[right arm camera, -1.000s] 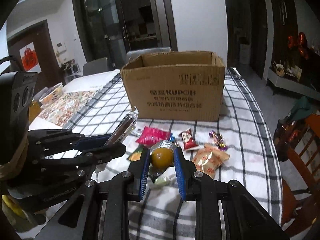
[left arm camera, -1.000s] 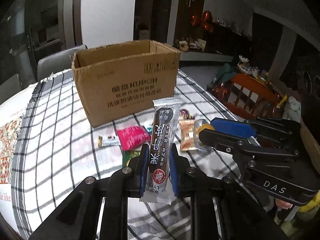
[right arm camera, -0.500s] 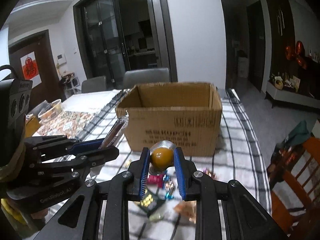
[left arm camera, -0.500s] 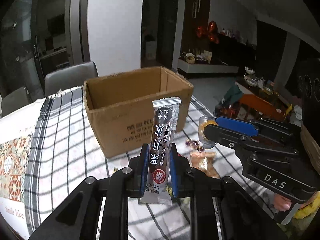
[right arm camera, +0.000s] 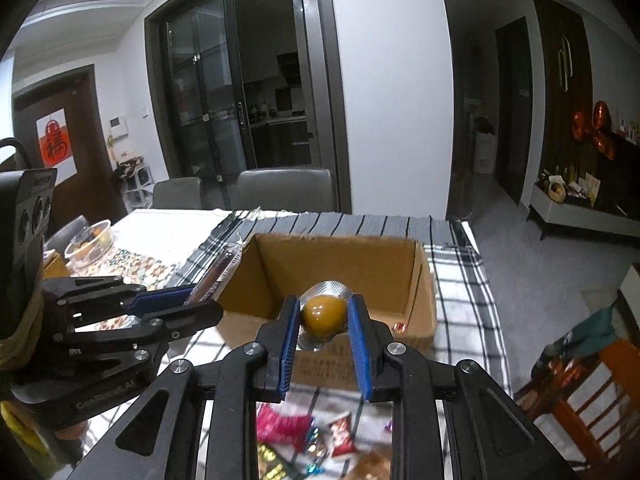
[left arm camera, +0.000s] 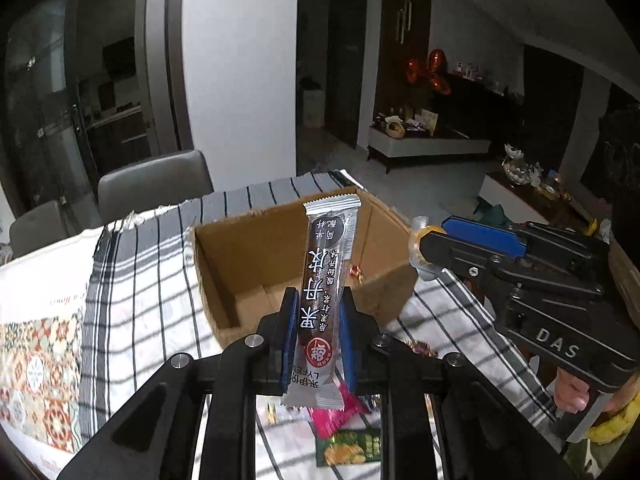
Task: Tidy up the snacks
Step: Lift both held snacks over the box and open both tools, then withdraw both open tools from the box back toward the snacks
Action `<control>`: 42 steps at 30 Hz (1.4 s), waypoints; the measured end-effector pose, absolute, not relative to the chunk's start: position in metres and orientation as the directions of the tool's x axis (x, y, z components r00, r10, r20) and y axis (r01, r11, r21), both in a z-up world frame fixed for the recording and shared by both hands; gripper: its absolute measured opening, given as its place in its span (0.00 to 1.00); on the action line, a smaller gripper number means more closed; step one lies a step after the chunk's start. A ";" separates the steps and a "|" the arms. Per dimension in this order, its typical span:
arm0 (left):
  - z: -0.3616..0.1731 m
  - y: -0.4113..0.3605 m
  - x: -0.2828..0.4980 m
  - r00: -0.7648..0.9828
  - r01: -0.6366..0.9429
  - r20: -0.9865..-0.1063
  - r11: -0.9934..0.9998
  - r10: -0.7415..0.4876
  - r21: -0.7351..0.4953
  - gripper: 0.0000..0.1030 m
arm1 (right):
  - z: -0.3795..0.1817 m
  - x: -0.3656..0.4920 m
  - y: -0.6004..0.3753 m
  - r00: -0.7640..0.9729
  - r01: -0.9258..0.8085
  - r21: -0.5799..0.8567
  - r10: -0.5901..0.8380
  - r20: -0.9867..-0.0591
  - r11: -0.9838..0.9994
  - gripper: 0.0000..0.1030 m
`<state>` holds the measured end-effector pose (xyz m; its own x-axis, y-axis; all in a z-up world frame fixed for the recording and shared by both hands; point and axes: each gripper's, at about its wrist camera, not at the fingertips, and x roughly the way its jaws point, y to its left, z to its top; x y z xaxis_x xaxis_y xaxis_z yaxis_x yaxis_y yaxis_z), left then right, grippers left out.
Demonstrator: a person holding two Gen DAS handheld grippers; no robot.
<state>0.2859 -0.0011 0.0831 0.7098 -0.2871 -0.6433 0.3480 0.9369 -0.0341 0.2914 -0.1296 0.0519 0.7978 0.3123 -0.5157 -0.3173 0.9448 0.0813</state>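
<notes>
Blue-padded, the left gripper clamps a dark snack bar upright, and the right gripper pinches an amber sweet in foil. Both have risen from the checked cloth within the last second and now hang at the open cardboard box, probably over its near rim. Loose packets remain below; dropping comes next.

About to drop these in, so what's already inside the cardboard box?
Inside the cardboard box, one small red-and-gold wrapped candy lies on the floor near the right wall. The near floor is hidden behind the front wall, the snack bar and the hand-held grippers.
</notes>
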 end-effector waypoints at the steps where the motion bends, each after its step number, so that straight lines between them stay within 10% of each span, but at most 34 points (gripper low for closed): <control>1: 0.084 0.000 0.294 0.703 0.354 -0.645 0.934 -0.300 -0.048 0.19 | 0.053 0.298 -0.130 0.798 -0.314 0.075 0.306 -0.519 0.946 0.25; 15: 0.069 -0.004 0.369 0.670 0.302 -0.695 0.951 -0.260 -0.064 0.21 | 0.043 0.373 -0.138 0.776 -0.255 0.119 0.276 -0.567 0.960 0.26; 19: 0.071 -0.007 0.375 0.698 0.279 -0.686 0.960 -0.206 -0.005 0.52 | 0.039 0.382 -0.138 0.763 -0.223 0.130 0.256 -0.594 0.966 0.38; 26: 0.078 0.002 0.347 0.743 0.245 -0.647 0.969 -0.169 0.028 0.68 | 0.036 0.363 -0.145 0.778 -0.191 0.099 0.212 -0.591 0.977 0.47; 42: 0.093 -0.007 0.258 0.802 0.277 -0.562 0.959 -0.202 0.051 0.76 | 0.036 0.272 -0.160 0.825 -0.161 0.130 0.206 -0.527 0.978 0.47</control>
